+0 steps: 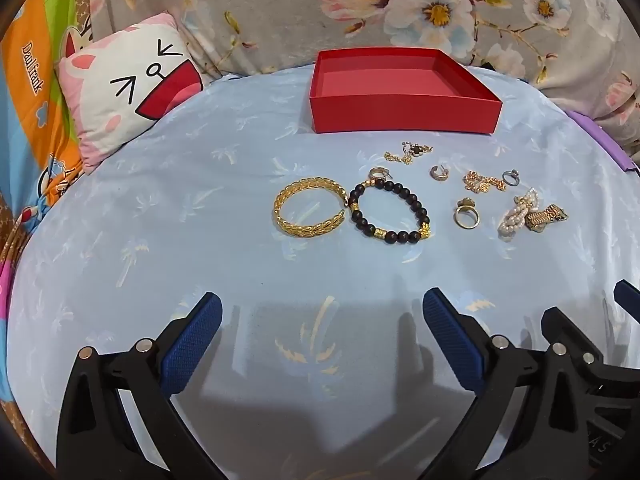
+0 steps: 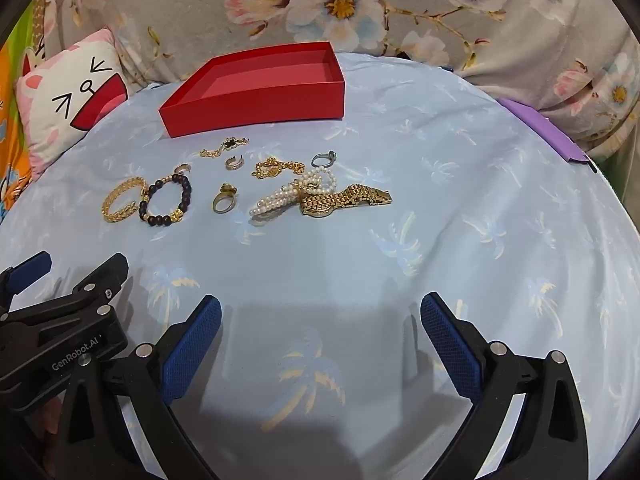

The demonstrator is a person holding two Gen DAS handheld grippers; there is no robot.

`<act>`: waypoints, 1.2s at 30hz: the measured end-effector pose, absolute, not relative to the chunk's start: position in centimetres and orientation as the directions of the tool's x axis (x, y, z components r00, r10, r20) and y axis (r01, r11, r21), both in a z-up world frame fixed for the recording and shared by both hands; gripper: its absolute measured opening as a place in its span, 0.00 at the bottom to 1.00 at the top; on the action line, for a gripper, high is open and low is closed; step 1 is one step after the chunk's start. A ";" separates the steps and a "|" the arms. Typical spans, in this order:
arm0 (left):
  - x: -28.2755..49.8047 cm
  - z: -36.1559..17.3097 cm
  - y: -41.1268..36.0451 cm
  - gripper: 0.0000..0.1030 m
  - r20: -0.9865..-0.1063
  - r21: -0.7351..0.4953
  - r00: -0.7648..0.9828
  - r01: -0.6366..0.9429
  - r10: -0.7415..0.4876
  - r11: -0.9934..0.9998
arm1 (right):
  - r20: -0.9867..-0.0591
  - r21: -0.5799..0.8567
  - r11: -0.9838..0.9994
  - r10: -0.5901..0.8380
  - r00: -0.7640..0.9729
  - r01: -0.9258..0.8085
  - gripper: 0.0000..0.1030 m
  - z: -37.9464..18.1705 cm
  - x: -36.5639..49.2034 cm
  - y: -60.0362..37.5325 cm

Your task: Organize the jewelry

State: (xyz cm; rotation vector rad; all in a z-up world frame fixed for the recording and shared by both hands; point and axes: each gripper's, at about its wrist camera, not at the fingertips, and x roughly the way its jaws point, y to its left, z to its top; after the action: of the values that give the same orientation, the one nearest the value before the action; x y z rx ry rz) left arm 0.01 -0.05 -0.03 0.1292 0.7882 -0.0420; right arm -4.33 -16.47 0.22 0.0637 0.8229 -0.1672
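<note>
A red open box (image 1: 404, 110) (image 2: 256, 114) sits at the far side of the pale blue sheet, nothing in it. Before it lie several pieces: a gold bangle (image 1: 308, 211) (image 2: 120, 200), a black bead bracelet (image 1: 388, 213) (image 2: 166, 200), a gold ring (image 1: 466, 215) (image 2: 225, 199), a pearl strand (image 1: 516, 216) (image 2: 288, 194), a gold watch (image 2: 344, 200), a silver ring (image 1: 511, 177) (image 2: 324, 159) and small gold chains (image 1: 408, 152). My left gripper (image 1: 322, 312) and right gripper (image 2: 320, 312) both stand open near the front, well short of the jewelry, with nothing between their fingers.
A cat-face cushion (image 1: 124, 88) (image 2: 68, 100) leans at the left. Floral bedding (image 1: 400, 4) rises behind the box. A purple strip (image 2: 548, 132) lies at the right edge. In the right wrist view the left gripper's body (image 2: 60, 320) shows at lower left.
</note>
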 end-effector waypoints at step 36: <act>0.0 0.0 0.0 0.95 -0.709 0.094 0.705 0.086 0.006 0.992 | -0.735 0.004 0.985 -0.113 0.668 0.171 0.95 0.1 -4.3 -16.6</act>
State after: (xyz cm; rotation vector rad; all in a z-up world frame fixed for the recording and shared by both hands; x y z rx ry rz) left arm 0.02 -0.02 -0.02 0.1235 0.7880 -0.0446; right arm -4.34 -16.56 0.06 0.0745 0.8235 -0.1599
